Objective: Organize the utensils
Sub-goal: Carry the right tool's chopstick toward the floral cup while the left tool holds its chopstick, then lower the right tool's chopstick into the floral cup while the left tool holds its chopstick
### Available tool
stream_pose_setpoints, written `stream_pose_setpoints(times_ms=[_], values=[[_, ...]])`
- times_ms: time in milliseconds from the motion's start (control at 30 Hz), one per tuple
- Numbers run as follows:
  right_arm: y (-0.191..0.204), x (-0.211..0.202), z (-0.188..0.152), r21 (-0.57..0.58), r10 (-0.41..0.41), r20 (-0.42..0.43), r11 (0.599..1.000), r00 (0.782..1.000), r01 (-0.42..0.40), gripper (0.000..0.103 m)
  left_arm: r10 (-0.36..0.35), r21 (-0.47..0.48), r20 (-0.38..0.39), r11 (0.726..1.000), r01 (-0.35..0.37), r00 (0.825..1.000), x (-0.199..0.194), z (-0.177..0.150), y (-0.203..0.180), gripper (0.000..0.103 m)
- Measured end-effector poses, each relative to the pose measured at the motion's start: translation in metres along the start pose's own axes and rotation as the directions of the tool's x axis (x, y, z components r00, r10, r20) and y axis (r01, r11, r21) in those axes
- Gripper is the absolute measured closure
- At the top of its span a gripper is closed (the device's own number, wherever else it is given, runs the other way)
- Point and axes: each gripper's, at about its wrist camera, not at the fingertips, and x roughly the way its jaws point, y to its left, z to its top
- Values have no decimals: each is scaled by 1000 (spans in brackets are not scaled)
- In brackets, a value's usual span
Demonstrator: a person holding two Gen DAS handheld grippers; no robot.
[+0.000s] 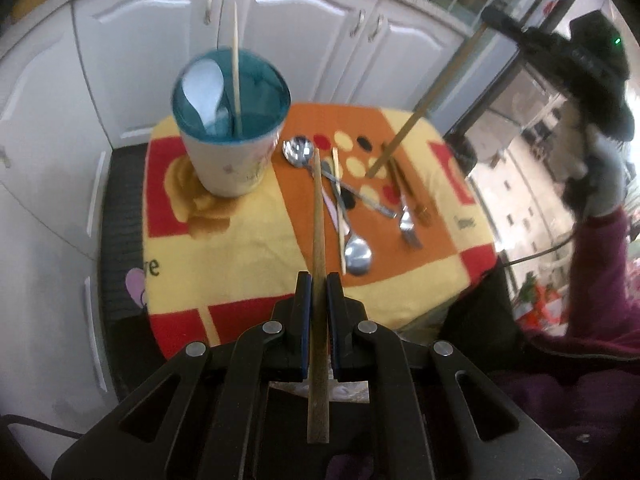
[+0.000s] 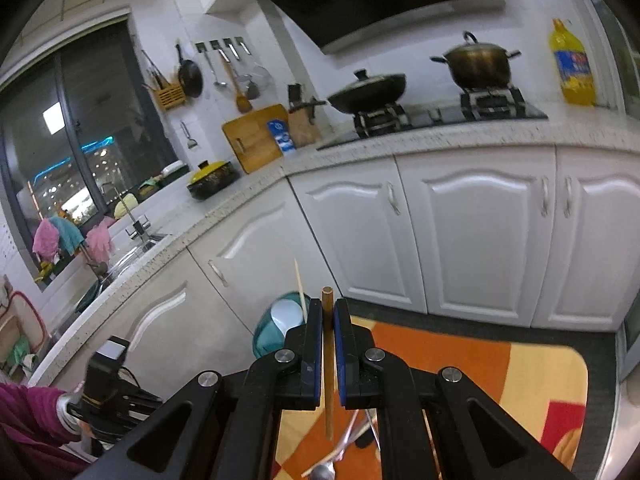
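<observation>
My left gripper [image 1: 319, 280] is shut on a brown wooden chopstick [image 1: 319, 220], held above a small table under a patterned cloth [image 1: 224, 256]. At the cloth's back left stands a white cup [image 1: 228, 160] with a teal inside; it holds a white spoon [image 1: 204, 88] and a pale chopstick [image 1: 236, 64]. Two metal spoons [image 1: 357, 256], a fork [image 1: 408, 226] and more chopsticks lie on the orange patch. My right gripper [image 2: 328, 304] is shut on a second brown chopstick [image 2: 328, 380], which hangs over the cloth right of the cup [image 2: 266, 338].
White cabinet doors [image 1: 312, 48] curve around behind the table, and a dark mat [image 1: 120, 208] lies on the floor at its left. A person's purple sleeve [image 1: 600, 280] is at the right. The counter [image 2: 440, 136] carries a stove with pots.
</observation>
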Motion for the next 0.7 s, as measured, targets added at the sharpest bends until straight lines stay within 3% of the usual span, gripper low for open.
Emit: stream_pose_setpoints(times_ms=[133,367,700], values=[[13,2,17,-32,14,27,999,1000,-14,98,-22,-27,45,999,23,999,-23,5,3,97],[36,11,41,-77,29,70,997,997,-24,98,25,-76,193,997,-10,981,-52,28,21,97],[61,58,65,-128,6,72,992,997,3,98,118,-144,394,987,-66,912,-32,84,51,97]])
